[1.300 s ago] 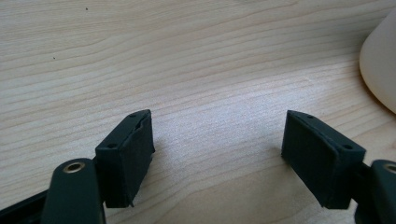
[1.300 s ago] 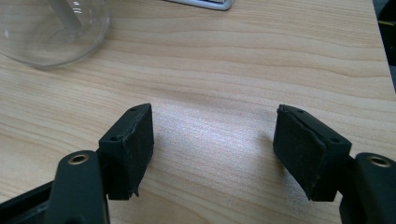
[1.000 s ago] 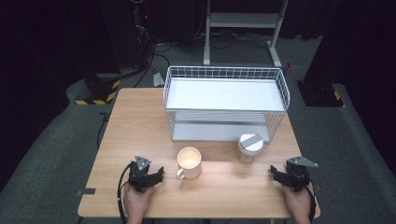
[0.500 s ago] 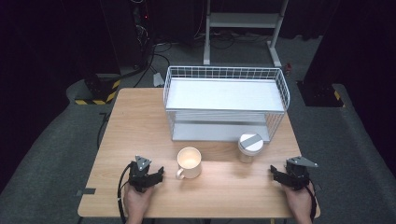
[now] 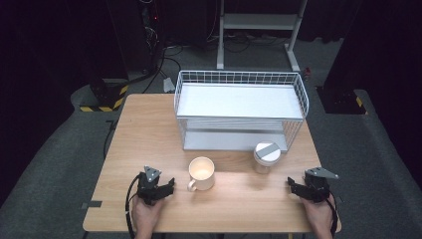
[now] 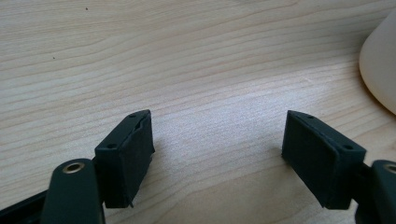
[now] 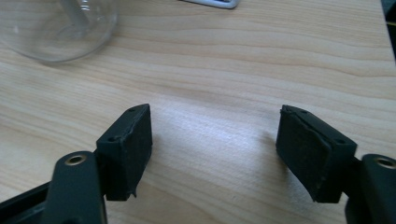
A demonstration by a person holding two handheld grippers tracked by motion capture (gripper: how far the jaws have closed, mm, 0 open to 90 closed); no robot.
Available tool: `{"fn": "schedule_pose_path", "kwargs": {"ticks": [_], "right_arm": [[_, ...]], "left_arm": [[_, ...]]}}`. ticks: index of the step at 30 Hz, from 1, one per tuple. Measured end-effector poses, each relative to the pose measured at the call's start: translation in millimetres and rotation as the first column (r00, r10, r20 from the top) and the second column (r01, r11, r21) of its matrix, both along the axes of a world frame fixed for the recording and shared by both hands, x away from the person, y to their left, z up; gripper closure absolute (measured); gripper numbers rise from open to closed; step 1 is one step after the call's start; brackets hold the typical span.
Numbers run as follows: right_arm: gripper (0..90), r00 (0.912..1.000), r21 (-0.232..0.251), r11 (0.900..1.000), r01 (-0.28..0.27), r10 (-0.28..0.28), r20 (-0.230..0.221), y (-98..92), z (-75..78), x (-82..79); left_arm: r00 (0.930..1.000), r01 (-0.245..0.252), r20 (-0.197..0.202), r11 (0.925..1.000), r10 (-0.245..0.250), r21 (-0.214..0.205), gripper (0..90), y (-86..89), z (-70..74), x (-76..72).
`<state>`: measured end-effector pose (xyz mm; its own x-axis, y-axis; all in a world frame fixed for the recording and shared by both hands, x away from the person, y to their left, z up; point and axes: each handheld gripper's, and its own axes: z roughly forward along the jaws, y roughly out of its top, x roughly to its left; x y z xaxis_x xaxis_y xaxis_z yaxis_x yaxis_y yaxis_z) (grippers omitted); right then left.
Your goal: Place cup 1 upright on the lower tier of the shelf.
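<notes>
A cream mug (image 5: 201, 173) stands on the wooden table (image 5: 149, 134), handle toward the front left. A clear glass jar with a white and grey lid (image 5: 266, 156) stands to its right, in front of the rack. My left gripper (image 5: 160, 185) rests near the front edge, left of the mug, open with nothing between its jaws (image 6: 217, 154); the mug's side (image 6: 380, 65) shows at the right edge of the left gripper view. My right gripper (image 5: 297, 188) rests at the front right, open and empty (image 7: 215, 144). The jar's glass base (image 7: 58, 25) appears at top left of the right gripper view.
A white wire rack (image 5: 240, 109) with two shelves stands at the back middle of the table. Dark floor surrounds the table, with cables and a white stand (image 5: 259, 25) behind it. A person's hands (image 5: 147, 214) hold both grippers at the table's front edge.
</notes>
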<state>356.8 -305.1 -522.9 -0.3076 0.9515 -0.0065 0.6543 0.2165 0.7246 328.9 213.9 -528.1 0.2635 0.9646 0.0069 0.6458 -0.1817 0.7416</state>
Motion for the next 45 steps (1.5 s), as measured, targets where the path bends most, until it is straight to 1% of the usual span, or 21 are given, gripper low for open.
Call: {"fn": "schedule_pose_path", "kwargs": {"ticks": [2, 4, 6, 8, 12, 17, 18, 22, 27, 30, 31, 32, 34, 35, 37, 39, 45], "right_arm": [[25.1, 1.0, 0.001, 1.0, -0.008, 0.008, -0.002, 1.5, -0.1, -1.3], [22.7, 0.9998, 0.014, 0.9997, -0.018, 0.018, -0.004, 4.4, 0.1, -3.0], [21.1, 0.9995, 0.011, 0.9995, -0.031, 0.031, 0.006, 6.6, 0.8, -4.6], [20.7, 0.9991, 0.027, 0.9989, -0.039, 0.038, 0.018, 9.3, 2.2, -8.1], [20.5, 0.9984, 0.049, 0.9975, -0.052, 0.05, 0.027, 12.5, 3.3, -12.9], [20.4, 0.9977, 0.037, 0.9974, -0.062, 0.061, 0.028, 15.6, 2.5, -15.0], [20.5, 0.9974, 0.036, 0.9973, -0.064, 0.063, 0.034, 16.1, 2.6, -15.7], [20.3, 0.9968, 0.045, 0.9968, -0.067, 0.064, 0.048, 18.7, 3.3, -18.8], [19.6, 0.9928, 0.025, 0.9953, -0.094, 0.092, 0.077, 25.5, 6.5, -20.2], [19.5, 0.9922, 0.043, 0.9945, -0.096, 0.092, 0.084, 27.8, 9.9, -19.8], [19.3, 0.991, 0.044, 0.9936, -0.104, 0.1, 0.088, 29.0, 10.8, -19.8], [19.1, 0.9915, 0.05, 0.9935, -0.103, 0.098, 0.086, 30.9, 11.2, -20.5], [18.8, 0.9896, 0.048, 0.9921, -0.116, 0.111, 0.091, 33.3, 11.1, -21.1], [18.8, 0.9897, 0.058, 0.9915, -0.117, 0.111, 0.09, 35.5, 10.9, -21.9], [18.4, 0.9881, 0.061, 0.9897, -0.129, 0.123, 0.092, 39.2, 11.2, -22.3], [17.9, 0.9844, 0.058, 0.9872, -0.149, 0.142, 0.103, 43.0, 12.3, -21.8], [17.0, 0.9822, 0.071, 0.985, -0.157, 0.148, 0.116, 50.5, 15.5, -19.0]], "left_arm": [[1.0, 0.0, 0.0, 1.0, 0.0, 0.0, 25.1, 0.0, 0.0, 0.0], [1.0, 0.0, 0.0, 1.0, 0.0, 0.0, 25.1, 0.0, 0.0, 0.0], [1.0, -0.001, 0.0, 1.0, 0.001, -0.002, 25.2, -0.1, 0.0, 0.0], [1.0, -0.002, 0.0, 1.0, 0.002, -0.003, 25.1, -0.2, 0.0, -0.1], [1.0, -0.001, 0.0, 1.0, 0.001, -0.003, 25.1, -0.1, 0.0, -0.1], [1.0, -0.001, 0.0, 1.0, 0.001, -0.003, 25.1, -0.1, -0.1, -0.1], [1.0, -0.001, 0.0, 1.0, 0.001, -0.003, 25.1, -0.1, -0.1, -0.1], [1.0, -0.001, 0.0, 1.0, 0.001, -0.002, 25.1, 0.0, 0.0, 0.0], [1.0, -0.001, 0.0, 1.0, 0.001, -0.002, 25.1, -0.1, 0.0, -0.1], [1.0, -0.001, 0.0, 1.0, 0.001, -0.002, 25.1, 0.0, 0.0, -0.1], [1.0, 0.0, 0.0, 1.0, 0.0, -0.001, 25.1, 0.1, 0.0, 0.0], [1.0, -0.001, 0.0, 1.0, 0.001, -0.003, 25.1, 0.0, 0.0, -0.1], [1.0, 0.0, 0.0, 1.0, 0.0, -0.003, 25.1, 0.0, -0.1, -0.1], [1.0, -0.001, 0.0, 1.0, 0.001, -0.003, 25.1, 0.0, -0.1, -0.2], [1.0, 0.0, 0.0, 1.0, 0.0, -0.003, 25.0, 0.1, -0.1, -0.2], [1.0, 0.0, 0.0, 1.0, 0.0, -0.003, 25.1, 0.0, -0.1, -0.2], [1.0, 0.0, 0.0, 1.0, 0.0, -0.001, 25.0, 0.2, 0.0, -0.1]]}}
